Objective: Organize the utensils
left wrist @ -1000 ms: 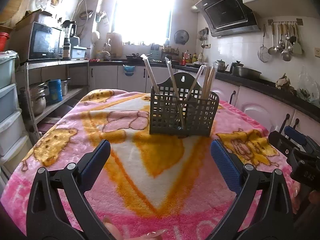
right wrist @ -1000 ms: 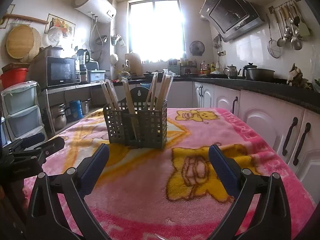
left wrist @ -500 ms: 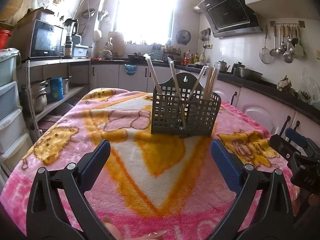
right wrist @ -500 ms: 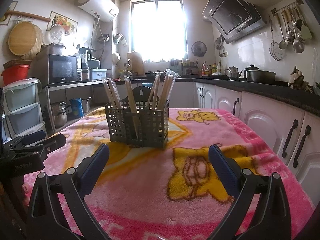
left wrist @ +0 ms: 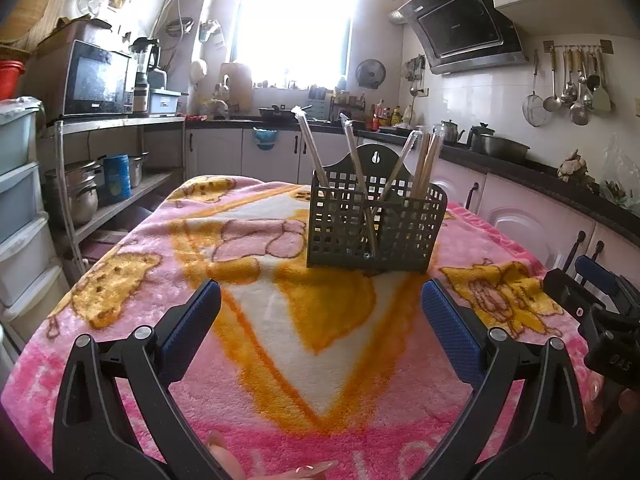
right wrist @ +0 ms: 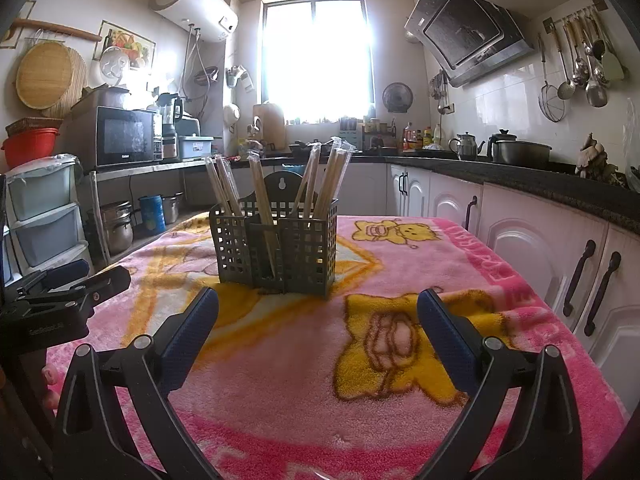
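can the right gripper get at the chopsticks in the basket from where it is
Probably yes: the right gripper is open, and only bare blanket lies between it and the basket, whose chopsticks stick up freely.

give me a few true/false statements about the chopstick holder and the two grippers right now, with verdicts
1. The grey utensil caddy stands upright on the pink blanket. True.
2. The left gripper is shut on a pair of chopsticks. False: its jaws are wide apart and hold nothing.
3. The wrapped chopsticks stand leaning inside the caddy's compartments. True.
4. The right gripper is touching the caddy. False: it is open and short of the caddy, with bare blanket between.
5. Loose chopsticks lie on the blanket beside the caddy. False: none show on the blanket; all visible ones are in the caddy.
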Action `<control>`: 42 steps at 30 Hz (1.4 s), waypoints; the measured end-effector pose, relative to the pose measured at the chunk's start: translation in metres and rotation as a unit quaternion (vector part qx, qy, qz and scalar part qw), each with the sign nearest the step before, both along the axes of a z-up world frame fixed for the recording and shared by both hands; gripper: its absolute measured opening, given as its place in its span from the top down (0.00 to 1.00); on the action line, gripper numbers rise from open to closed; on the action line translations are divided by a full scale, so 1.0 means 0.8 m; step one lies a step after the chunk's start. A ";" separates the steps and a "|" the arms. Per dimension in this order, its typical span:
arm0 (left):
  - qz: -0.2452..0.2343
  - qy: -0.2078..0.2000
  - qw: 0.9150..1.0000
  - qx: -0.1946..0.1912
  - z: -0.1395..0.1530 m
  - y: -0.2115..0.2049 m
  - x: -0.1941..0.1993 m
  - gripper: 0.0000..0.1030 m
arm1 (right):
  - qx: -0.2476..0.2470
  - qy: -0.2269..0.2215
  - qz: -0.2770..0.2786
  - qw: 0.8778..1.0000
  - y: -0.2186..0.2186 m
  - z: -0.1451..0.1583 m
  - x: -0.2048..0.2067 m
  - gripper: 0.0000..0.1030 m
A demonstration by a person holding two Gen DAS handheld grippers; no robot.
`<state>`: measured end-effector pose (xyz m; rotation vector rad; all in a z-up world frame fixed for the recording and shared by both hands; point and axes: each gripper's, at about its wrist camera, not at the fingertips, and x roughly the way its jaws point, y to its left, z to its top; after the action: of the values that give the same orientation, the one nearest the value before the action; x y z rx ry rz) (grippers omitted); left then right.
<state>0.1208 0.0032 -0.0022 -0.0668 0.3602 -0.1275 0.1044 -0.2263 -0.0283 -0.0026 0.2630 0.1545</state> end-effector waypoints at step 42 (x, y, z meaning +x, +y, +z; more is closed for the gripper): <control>-0.003 0.003 1.000 -0.001 -0.004 0.003 0.000 0.11 | -0.001 0.004 0.001 1.000 -0.001 -0.002 -0.001 0.06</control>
<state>0.1212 0.0059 -0.0053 -0.0684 0.3667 -0.1341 0.1034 -0.2274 -0.0298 -0.0034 0.2708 0.1559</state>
